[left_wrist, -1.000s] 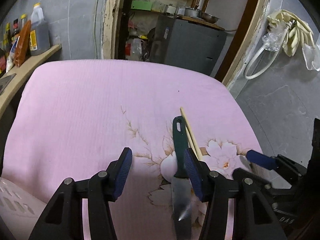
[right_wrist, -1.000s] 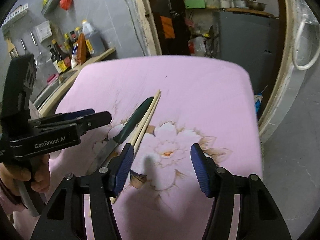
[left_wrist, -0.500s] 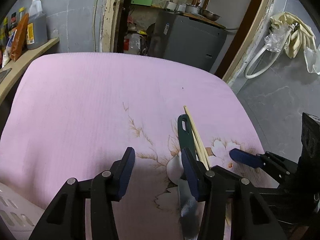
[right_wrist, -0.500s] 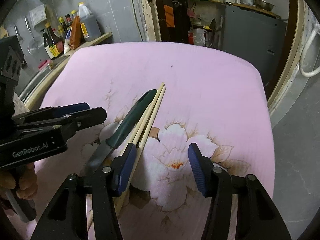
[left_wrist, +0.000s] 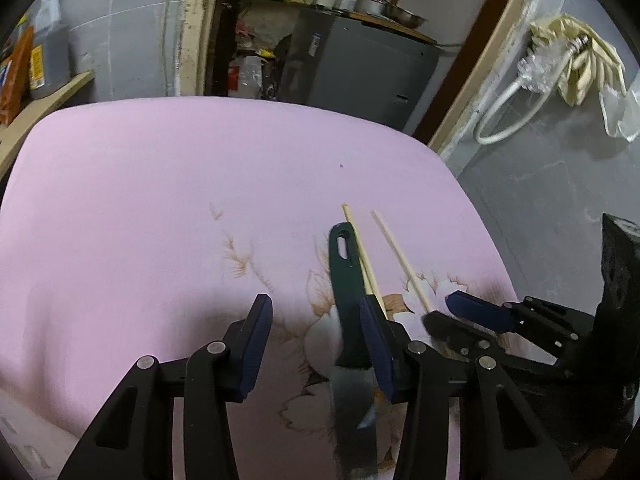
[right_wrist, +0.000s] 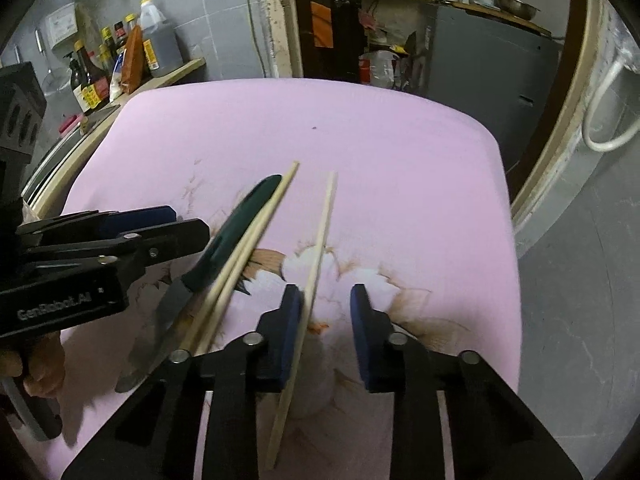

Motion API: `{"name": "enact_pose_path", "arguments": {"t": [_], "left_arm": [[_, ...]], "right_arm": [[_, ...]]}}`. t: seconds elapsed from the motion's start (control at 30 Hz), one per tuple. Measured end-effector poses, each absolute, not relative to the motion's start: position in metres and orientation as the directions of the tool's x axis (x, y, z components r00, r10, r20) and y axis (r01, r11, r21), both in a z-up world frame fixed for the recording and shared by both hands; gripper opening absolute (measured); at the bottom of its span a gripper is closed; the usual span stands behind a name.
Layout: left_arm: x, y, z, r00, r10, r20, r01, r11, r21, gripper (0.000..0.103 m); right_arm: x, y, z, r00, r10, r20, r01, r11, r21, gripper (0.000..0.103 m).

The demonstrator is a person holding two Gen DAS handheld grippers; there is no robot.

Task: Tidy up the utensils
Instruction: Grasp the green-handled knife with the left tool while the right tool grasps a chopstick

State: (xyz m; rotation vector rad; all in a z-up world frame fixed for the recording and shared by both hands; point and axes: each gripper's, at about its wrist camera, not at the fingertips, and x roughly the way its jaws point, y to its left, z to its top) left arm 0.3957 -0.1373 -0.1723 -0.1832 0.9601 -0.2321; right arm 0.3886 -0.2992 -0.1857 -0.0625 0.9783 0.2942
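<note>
On the pink flowered worktop [left_wrist: 140, 200] in the left view, the left hand-held gripper [left_wrist: 316, 344] is spread beside the green-handled knife [left_wrist: 348, 280], while in the right view the right hand-held gripper [right_wrist: 326, 332] has been closing with one chopstick [right_wrist: 320, 240] touching its left pad but not pinched, apart from the other two chopsticks [right_wrist: 244, 252].

The far and left parts of the pink, flower-printed cloth-covered tabletop [left_wrist: 160, 208] lie bare and open to passage. Near its front right, a green-handled knife [left_wrist: 346, 280], two pale wooden chopsticks lying together [right_wrist: 244, 252] and one separate pale wooden chopstick [right_wrist: 320, 240] lie close side by side, leaving only narrow strips between them. The left tool [left_wrist: 316, 344] and right tool [right_wrist: 326, 328] crowd this patch from either side, and a wooden shelf of bottles [right_wrist: 120, 68] bounds the left edge.
</note>
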Motion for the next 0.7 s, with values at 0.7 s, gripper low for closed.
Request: {"name": "enact_pose_path", "arguments": {"t": [0.7], "left_arm": [[0.442, -0.171, -0.168, 0.42, -0.208, -0.884, 0.208, 0.97, -0.129, 0.038]], "right_arm": [[0.457, -0.311, -0.196, 0.412, 0.314, -0.855, -0.26, 0.94, 0.22, 0.017]]}}
